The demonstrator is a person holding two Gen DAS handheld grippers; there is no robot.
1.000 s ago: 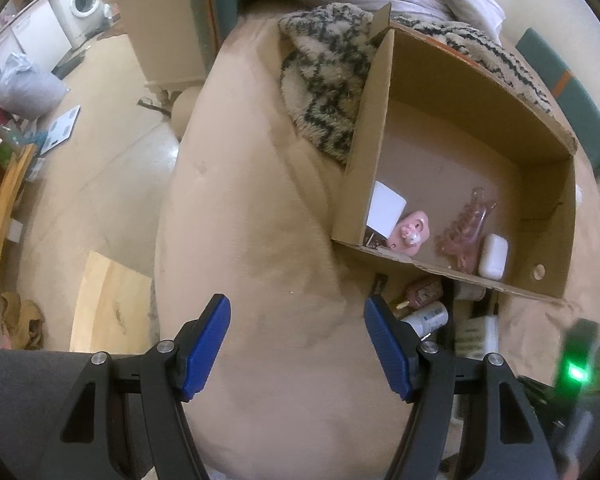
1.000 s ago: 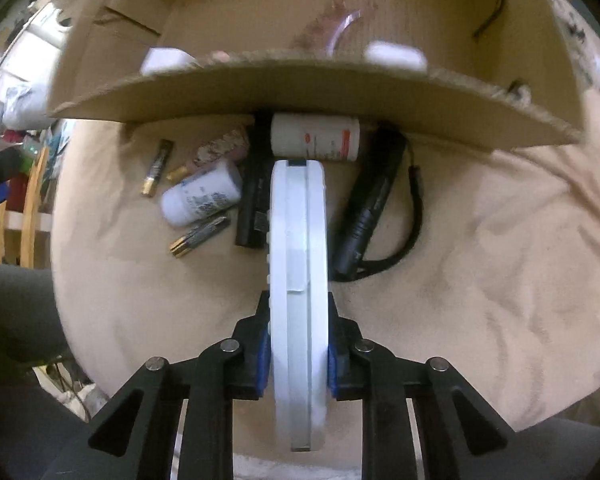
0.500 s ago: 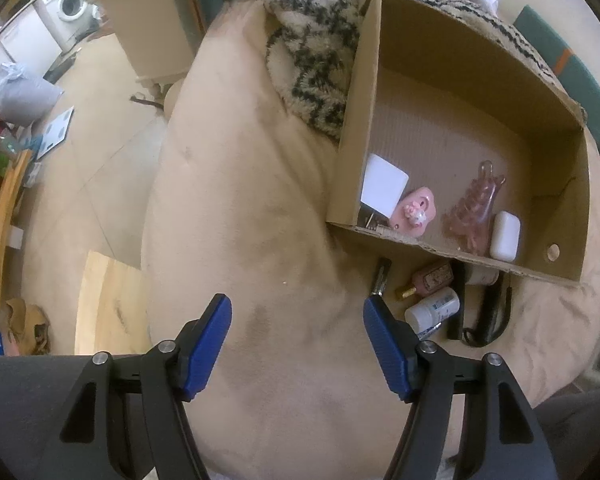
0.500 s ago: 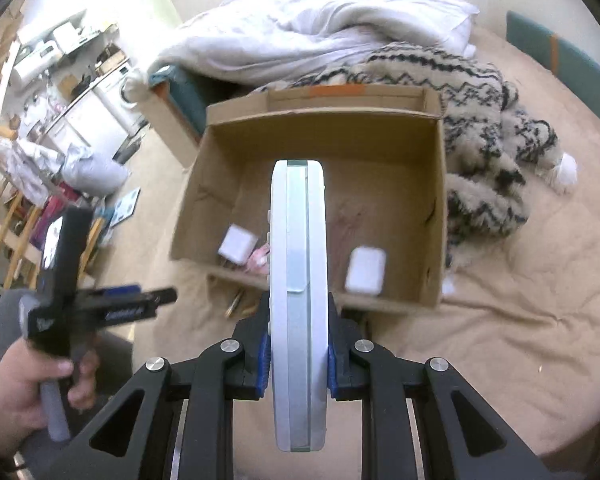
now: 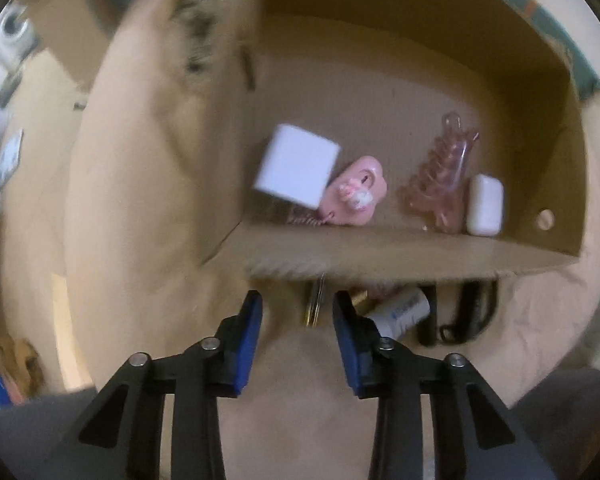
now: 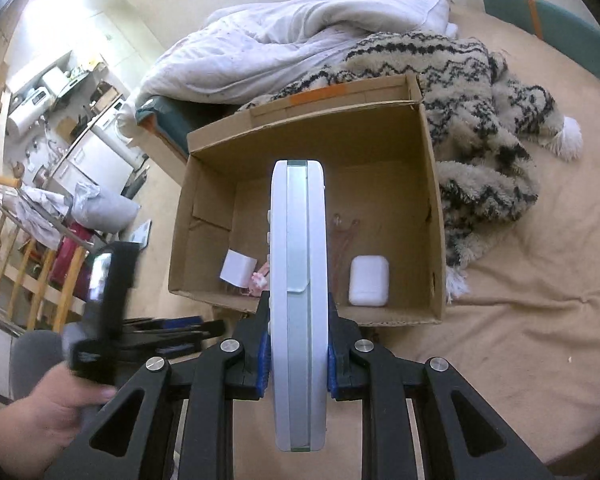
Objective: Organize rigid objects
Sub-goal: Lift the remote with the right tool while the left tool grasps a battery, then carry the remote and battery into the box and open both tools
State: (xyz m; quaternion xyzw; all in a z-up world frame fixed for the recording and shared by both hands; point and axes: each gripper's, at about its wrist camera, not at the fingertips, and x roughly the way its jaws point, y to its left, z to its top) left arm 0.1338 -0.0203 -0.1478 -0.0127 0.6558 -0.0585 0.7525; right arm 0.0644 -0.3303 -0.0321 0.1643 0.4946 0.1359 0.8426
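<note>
My right gripper (image 6: 298, 350) is shut on a flat white remote-like device (image 6: 298, 304), held on edge above the near wall of a cardboard box (image 6: 428, 184). The box holds a white cube (image 5: 298, 170), a pink case (image 5: 358, 192), a pink hair claw (image 5: 440, 184) and a white earbud case (image 5: 485, 205). My left gripper (image 5: 298, 322) is open and empty, low before the box's near wall (image 5: 380, 256). A battery (image 5: 314, 308), a white bottle (image 5: 400, 314) and a black device with cord (image 5: 470, 312) lie on the beige cover by that wall.
The box sits on a beige bed cover (image 6: 520, 300). A patterned fleece blanket (image 6: 472, 120) lies right of the box and a white duvet (image 6: 300, 36) behind it. The bed edge and room floor (image 5: 28, 200) are to the left.
My right gripper has risen with the white device from the loose items to above the box. My left gripper has moved right and closer to the box, and its jaws have narrowed.
</note>
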